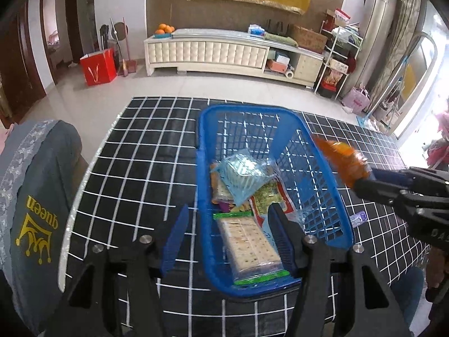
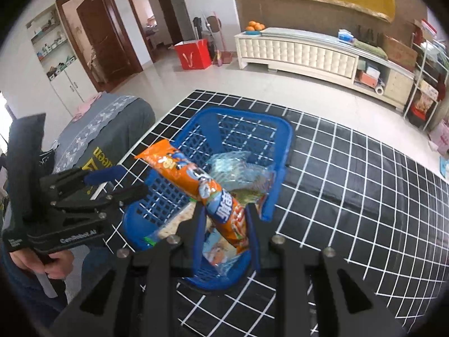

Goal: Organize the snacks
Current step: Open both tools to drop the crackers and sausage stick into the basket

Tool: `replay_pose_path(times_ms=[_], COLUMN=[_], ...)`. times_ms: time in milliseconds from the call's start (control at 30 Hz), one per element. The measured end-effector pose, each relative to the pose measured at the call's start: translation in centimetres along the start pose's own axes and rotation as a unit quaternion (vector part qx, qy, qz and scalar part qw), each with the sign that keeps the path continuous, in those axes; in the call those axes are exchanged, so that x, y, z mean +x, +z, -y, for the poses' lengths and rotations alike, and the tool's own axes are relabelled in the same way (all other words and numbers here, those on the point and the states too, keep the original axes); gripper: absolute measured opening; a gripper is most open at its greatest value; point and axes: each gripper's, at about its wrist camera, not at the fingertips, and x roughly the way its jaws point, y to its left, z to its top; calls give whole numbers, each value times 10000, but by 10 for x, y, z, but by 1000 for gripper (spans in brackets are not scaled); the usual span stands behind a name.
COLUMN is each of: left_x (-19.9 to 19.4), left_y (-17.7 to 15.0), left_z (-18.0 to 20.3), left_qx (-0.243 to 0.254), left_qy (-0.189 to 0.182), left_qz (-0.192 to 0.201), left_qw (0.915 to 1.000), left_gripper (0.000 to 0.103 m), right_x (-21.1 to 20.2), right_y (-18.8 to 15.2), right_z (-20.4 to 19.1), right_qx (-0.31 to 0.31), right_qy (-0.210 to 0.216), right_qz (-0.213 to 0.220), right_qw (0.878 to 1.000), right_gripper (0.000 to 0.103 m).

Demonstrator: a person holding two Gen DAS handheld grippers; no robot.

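Now right tongs (image 2: 224,230) grip orange snack packet (image 2: 196,179) above blue basket (image 2: 280,151).

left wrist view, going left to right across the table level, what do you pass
grey chair cover → left gripper, open over the cracker pack in the blue basket → orange snack pack → right gripper, shut on it

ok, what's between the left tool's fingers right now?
Nothing held. In the left wrist view the left tool is open over the blue basket; the cracker pack inside the basket shows through the gap, below the fingers.
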Motion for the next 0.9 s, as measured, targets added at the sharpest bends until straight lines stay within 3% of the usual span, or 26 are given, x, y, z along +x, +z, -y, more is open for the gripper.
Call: replay_pose_path(times_ms=[400, 600, 900], left_x=[7, 20, 30], left_y=[-9, -19, -25], left_z=[-42, -53, -59], left_qx=[-225, -354, -380], left_qy=[125, 85, 2], left_qz=[-35, -138, -212], left_qw=[9997, 9992, 9991], left_gripper=[57, 57, 57], right_x=[53, 86, 113], right_y=[10, 5, 2], right_z=[-38, -45, -42], right_qx=[-313, -420, -209], right_qy=[109, -269, -270], right_qz=[-477, -877, -1310], right_qw=[9983, 9949, 9908], right_gripper=[32, 32, 32])
